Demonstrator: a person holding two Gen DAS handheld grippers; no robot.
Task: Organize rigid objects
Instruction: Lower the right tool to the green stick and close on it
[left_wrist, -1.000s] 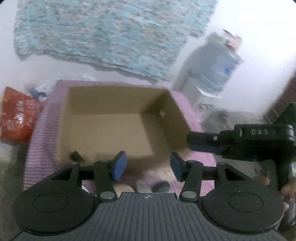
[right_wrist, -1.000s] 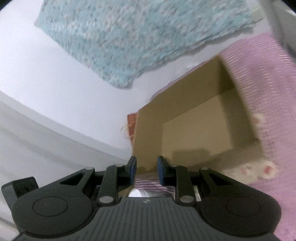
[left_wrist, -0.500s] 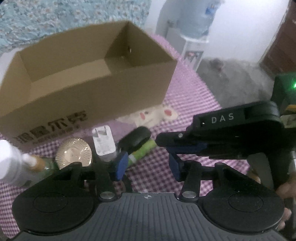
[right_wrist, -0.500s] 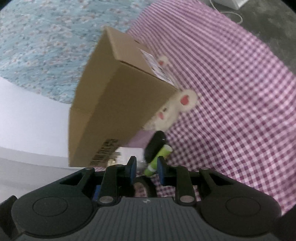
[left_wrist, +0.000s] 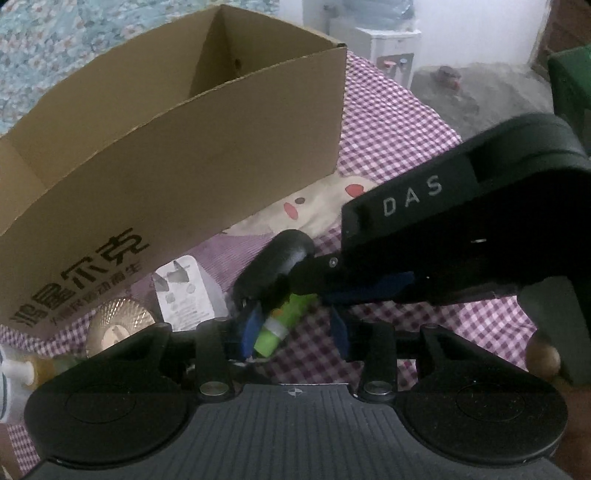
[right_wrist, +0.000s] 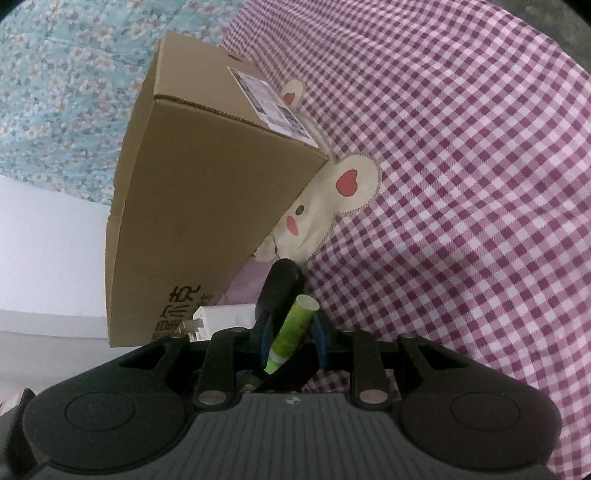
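Green plastic tube (right_wrist: 293, 332) now sits between my descended right gripper (right_wrist: 291, 341), narrowly parted, ungripped; left gripper (left_wrist: 293, 328) closing, empty; boxing comes next.

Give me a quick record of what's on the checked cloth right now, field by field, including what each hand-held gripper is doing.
Surface: purple checked cloth
Container: open cardboard box, standing on the cloth
Loose items before box: white charger plug, gold disc, black oval object, green tube
Left hand-held gripper: jaws closing, green tube between them
Right hand-held gripper: astride the same tube, not visibly pressing
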